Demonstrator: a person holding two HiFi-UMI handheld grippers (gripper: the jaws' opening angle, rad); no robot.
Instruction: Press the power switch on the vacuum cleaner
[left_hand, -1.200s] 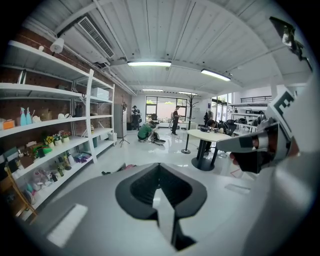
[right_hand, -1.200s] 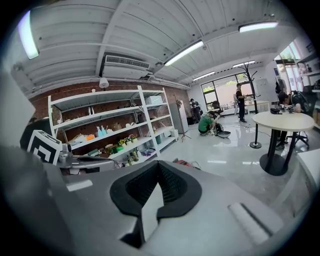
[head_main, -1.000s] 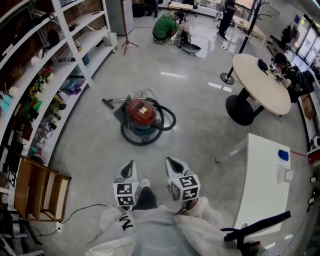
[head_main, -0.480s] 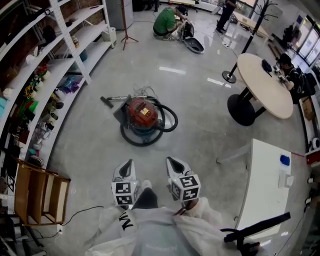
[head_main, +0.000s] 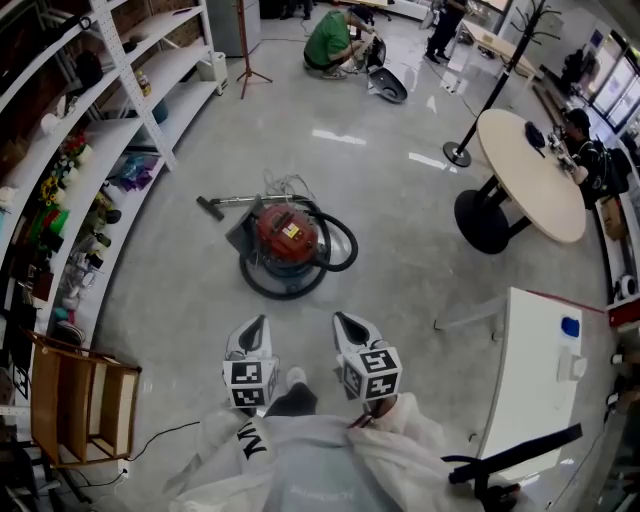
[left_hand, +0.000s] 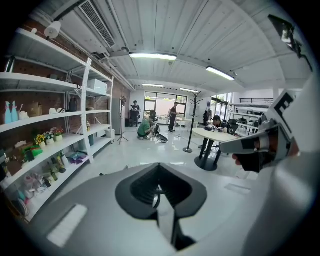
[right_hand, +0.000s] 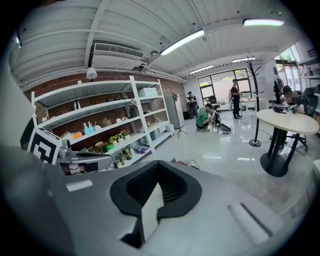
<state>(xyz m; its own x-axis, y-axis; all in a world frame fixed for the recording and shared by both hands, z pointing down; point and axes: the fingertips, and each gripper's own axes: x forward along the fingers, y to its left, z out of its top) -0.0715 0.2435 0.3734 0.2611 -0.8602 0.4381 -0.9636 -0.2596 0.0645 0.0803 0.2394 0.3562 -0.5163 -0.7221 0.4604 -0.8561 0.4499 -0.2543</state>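
While the head view looks down on the red vacuum cleaner (head_main: 288, 233) standing on the grey floor (head_main: 400, 250), well ahead of both grippers, the right gripper view catches only a red sliver with cords just over its own body, and I cannot tell the power switch in any view. The left gripper (head_main: 256, 327) and right gripper (head_main: 346, 322) are held side by side near the person's chest, pointing toward the machine. Each gripper view shows its fingers (left_hand: 145, 188) pressed together at a thin seam, with nothing between them; the right gripper's fingers (right_hand: 170, 188) meet the same way. The left gripper view also shows the other gripper at its right edge, held in a dark-gloved hand (left_hand: 252, 161).

Only the gripper views look along the white shelves (head_main: 140, 120) at eye level: pale blue bottles (left_hand: 10, 112) stand on a higher shelf, potted flowers (left_hand: 42, 137) below them. A wooden rack (head_main: 80, 390) stands at the shelves' near end; what its compartments hold cannot be told. A white bench (head_main: 530, 400) at the right carries a small blue thing (head_main: 569, 326).

A black hose (head_main: 262, 287) loops round the near side of the vacuum cleaner. Beyond it, a person in green (head_main: 330, 40) crouches on the floor, and a round table (head_main: 520, 190) stands to the right beside a coat stand (head_main: 497, 75).
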